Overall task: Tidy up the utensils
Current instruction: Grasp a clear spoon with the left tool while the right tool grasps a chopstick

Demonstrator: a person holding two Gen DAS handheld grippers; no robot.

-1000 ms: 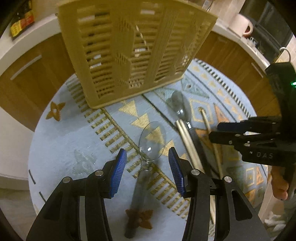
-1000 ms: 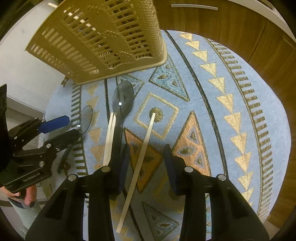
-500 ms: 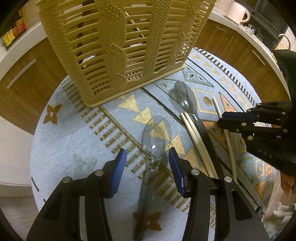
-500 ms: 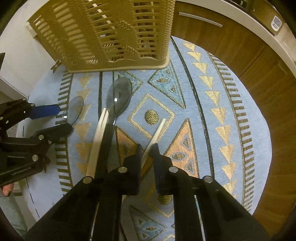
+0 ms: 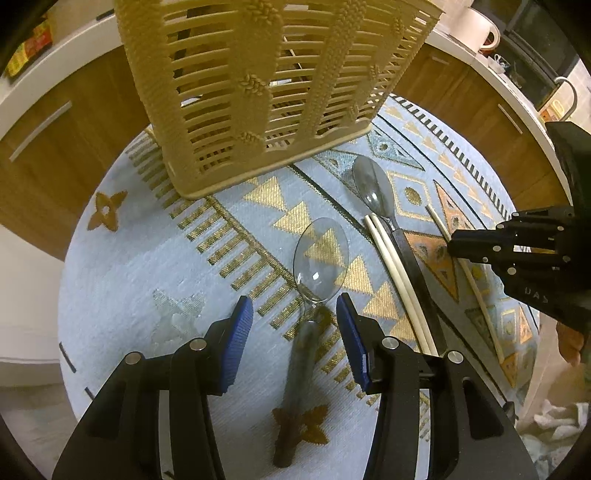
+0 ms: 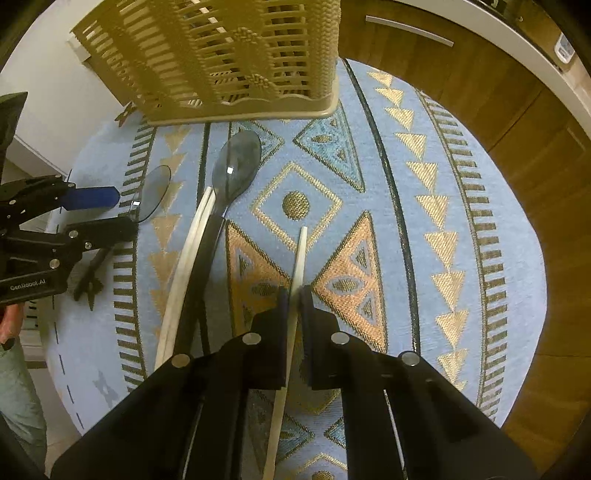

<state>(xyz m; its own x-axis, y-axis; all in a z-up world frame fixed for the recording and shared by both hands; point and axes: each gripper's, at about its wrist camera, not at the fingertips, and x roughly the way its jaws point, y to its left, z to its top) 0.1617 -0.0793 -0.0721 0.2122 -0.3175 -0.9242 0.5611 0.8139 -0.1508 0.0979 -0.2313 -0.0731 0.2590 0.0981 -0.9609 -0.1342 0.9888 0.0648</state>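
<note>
A tan slatted utensil basket stands at the far side of a round patterned table. My left gripper is open, its blue pads on either side of the neck of a clear spoon lying flat. A second, darker spoon lies beside a pair of white chopsticks. My right gripper is shut on a single white chopstick that lies on the cloth.
Wooden cabinets with white counters ring the table. A white mug stands on the far right counter. The table edge curves close on the right.
My right gripper has closed on the single chopstick. My left gripper has moved forward, so the clear spoon's neck now lies between its pads. The basket looms closer.
</note>
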